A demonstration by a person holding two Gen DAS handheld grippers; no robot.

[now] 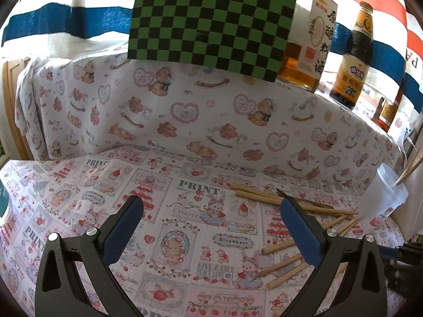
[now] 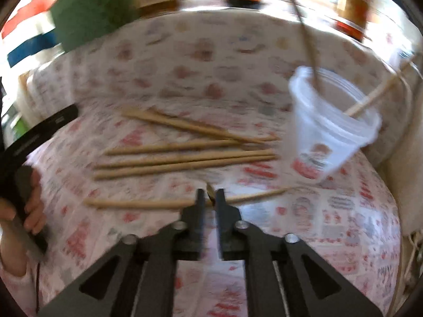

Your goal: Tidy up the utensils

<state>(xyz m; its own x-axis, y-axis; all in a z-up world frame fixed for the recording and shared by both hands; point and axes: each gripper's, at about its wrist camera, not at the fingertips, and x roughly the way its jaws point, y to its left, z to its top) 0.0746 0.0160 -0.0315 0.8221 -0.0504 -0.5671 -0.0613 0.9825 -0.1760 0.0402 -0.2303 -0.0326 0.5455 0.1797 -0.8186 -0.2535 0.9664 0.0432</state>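
Several wooden chopsticks (image 2: 185, 158) lie scattered on the patterned cloth; the left wrist view shows them (image 1: 264, 195) too, with a thin dark fork (image 1: 304, 200) across them. A clear plastic cup (image 2: 330, 132) stands to the right and holds a chopstick (image 2: 375, 95) and a thin dark utensil (image 2: 304, 26). My right gripper (image 2: 210, 192) hangs over one chopstick (image 2: 137, 204) with a narrow gap between its jaws. A small brown tip shows in that gap, and blur hides any contact. My left gripper (image 1: 211, 200) stands wide open and empty, left of the chopsticks.
A cloth-covered ledge (image 1: 185, 105) rises behind the work surface. On it stand a green checkered board (image 1: 211, 23) and several sauce bottles (image 1: 351, 60). A hand (image 2: 31, 200) holds the left gripper at the left edge. The cup (image 1: 388, 198) sits by the right wall.
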